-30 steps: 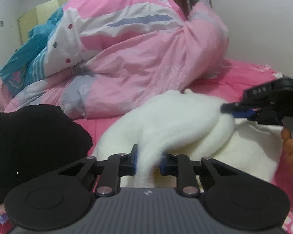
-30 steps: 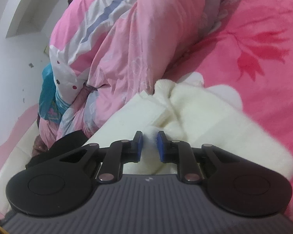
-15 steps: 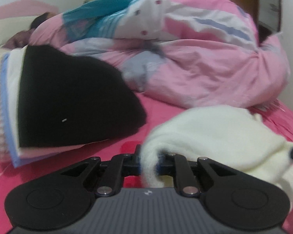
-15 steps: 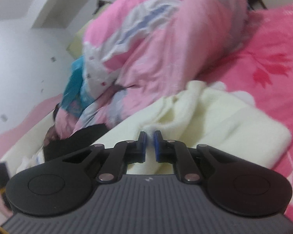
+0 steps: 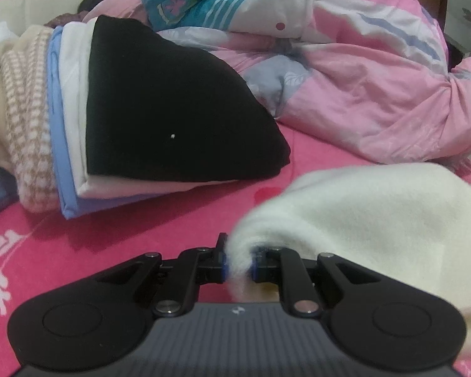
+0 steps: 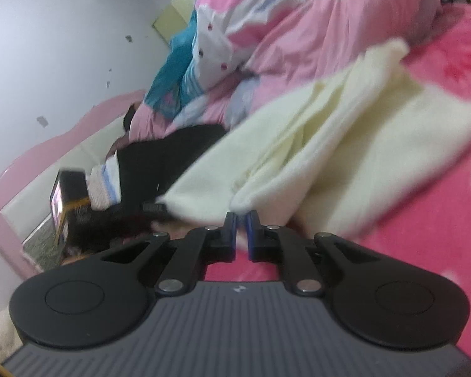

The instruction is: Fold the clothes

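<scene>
Cream fleece garment [image 5: 376,220] fills the lower right of the left wrist view, bunched and draped over the pink bedsheet [image 5: 110,235]. Left gripper [image 5: 239,262] is pinching a thick wad of its edge between the blue pads, low at bottom centre. Judging by that, the carry wants a level hold and both edges kept even so the layers don't slide. In the right wrist view the right gripper [image 6: 241,232] sits at centre, jaws nearly pressed together; whether cloth is caught there I cannot tell. Folded stack [image 5: 141,110] waits upper left, pink duvet [image 5: 376,78] heaped upper right.
</scene>
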### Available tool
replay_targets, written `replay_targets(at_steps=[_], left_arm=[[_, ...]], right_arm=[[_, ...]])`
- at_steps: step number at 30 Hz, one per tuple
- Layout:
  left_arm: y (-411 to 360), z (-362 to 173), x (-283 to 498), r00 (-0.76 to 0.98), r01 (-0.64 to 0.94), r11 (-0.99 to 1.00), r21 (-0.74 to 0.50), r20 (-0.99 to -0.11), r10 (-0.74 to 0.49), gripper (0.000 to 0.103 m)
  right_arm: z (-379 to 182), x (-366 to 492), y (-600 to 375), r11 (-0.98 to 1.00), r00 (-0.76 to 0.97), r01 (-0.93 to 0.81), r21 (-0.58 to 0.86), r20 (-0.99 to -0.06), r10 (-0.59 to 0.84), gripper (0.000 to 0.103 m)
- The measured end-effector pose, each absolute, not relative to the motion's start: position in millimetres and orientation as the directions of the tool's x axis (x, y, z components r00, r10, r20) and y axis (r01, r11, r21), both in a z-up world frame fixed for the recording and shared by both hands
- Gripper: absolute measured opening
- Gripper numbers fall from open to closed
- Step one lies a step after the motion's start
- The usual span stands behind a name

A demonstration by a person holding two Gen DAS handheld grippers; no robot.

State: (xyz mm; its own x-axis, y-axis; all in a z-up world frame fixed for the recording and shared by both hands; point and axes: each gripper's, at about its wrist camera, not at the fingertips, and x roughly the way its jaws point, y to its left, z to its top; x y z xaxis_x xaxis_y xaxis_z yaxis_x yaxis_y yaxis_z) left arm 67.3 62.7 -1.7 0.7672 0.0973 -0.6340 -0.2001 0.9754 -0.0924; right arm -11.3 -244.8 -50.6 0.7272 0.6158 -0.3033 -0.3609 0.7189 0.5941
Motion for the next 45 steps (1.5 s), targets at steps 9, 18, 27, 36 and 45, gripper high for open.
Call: replay_targets(at_steps=[9, 18, 27, 36, 45], left_arm=[[67.5, 2.5, 41.4, 0.793, -0.123, 0.989, -0.082, -0.608, 0.048, 0.018], [61.7, 20.4, 14.2, 0.852, -0.023, 1.0, 0.014, -0.523, 0.027, 0.038], [91.5, 31.1, 40.7, 0.825, -0.077, 0.971, -0.225, -0.562, -0.065, 0.062], [72.6, 11.1, 110.8, 0.703, 0.045, 0.961, -0.271, -0.676, -0.223, 0.081], [53.8, -6.8, 102.8, 0.659, 0.161, 0.962, -0.222, -0.701, -0.272, 0.056]], right_arm=[[-73.0, -31.6, -229.6, 0.735, 0.659, -0.32, 0.598, -0.416, 0.626, 0.0], [-41.6, -31.3, -288.2, 0.706, 0.769, -0.219, 0.673, -0.327, 0.55, 0.004], [-58.3, -16.3, -276.0, 0.553, 0.714, -0.092, 0.828, -0.332, 0.616, 0.054], [-80.1, 1.1, -287.0, 0.555, 0.753, 0.065, 0.829, -0.406, 0.518, 0.06], [-89.2, 36.6, -297.9, 0.581, 0.785, 0.085, 0.81, -0.414, 0.461, 0.06]])
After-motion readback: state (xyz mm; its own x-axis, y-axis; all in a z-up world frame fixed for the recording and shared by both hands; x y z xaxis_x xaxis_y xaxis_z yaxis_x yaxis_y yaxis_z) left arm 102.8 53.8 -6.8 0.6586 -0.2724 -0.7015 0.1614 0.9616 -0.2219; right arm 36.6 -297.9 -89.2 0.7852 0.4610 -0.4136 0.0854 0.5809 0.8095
